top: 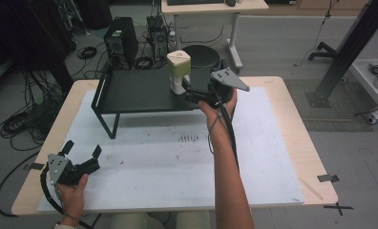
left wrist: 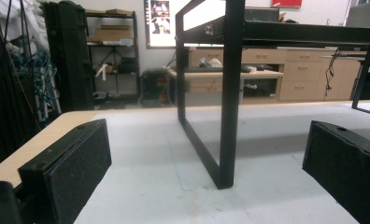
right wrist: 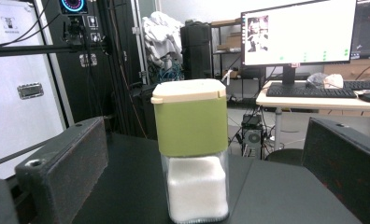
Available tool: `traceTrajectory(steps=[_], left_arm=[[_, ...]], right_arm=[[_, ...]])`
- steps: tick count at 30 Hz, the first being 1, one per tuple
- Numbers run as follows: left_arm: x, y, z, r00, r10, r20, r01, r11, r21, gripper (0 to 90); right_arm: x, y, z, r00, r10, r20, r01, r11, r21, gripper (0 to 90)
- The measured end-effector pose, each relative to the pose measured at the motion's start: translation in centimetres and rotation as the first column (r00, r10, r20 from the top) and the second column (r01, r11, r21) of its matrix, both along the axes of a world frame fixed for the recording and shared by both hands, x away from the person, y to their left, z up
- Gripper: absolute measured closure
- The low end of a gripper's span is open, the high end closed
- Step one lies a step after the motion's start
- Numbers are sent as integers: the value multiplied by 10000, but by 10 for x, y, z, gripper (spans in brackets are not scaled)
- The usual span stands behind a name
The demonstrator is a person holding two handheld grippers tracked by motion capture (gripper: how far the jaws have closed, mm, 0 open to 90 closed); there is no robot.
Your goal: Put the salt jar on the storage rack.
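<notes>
The person stands at the near side of the table (top: pixel 282 143) and reaches the right gripper (top: pixel 193 93) forward to the black raised shelf (top: pixel 130 90) at the far part of the white mat (top: pixel 177 162). On this shelf, near its right end, stands a small jar (top: pixel 178 71) with a green sleeve, a cream lid and white powder in the clear lower part. It is upright.

In the right gripper view the jar (right wrist: pixel 192 154) stands in the middle between the two black jaws, and both jaws are wide apart, with free space on each side of the jar. They hold nothing and do not touch it. From the high view the gripper is just beside the jar, at its right and near side.

So the step in hand seems to be the approach for a grasp, not yet the grasp. I think the next move needs a little more advance, so the jar goes deeper between the pads, and then a level closing on the green sleeve or on the glass under it. The jar is tall and narrow, so a push from one pad first could tip it.

The left gripper (top: pixel 82 155) rests low at the near left corner of the mat, well apart from the shelf. Its jaws are also spread wide and empty; in its own view the black leg (left wrist: pixel 227 116) of the shelf stands ahead of them
</notes>
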State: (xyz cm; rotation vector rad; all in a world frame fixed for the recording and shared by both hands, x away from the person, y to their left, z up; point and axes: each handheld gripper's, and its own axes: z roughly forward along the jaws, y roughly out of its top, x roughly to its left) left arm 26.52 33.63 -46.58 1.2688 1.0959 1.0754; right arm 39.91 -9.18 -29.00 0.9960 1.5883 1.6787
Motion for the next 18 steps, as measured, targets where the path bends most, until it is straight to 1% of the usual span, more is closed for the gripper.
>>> traceTrajectory(steps=[2,11,18], left_arm=[[0,0,0,10000,-1,5,1,10000,1,16],[0,0,0,10000,0,11,0,10000,6,14],[0,0,0,10000,12,-25,-12,10000,15,14]], right_arm=[[-5,-4,0,10000,-12,49,11,9999,134,5],[-25,-18,-2,9991,142,410,-157,9992,378,3],[-41,-28,-7,9987,100,499,-125,9987,499,3]])
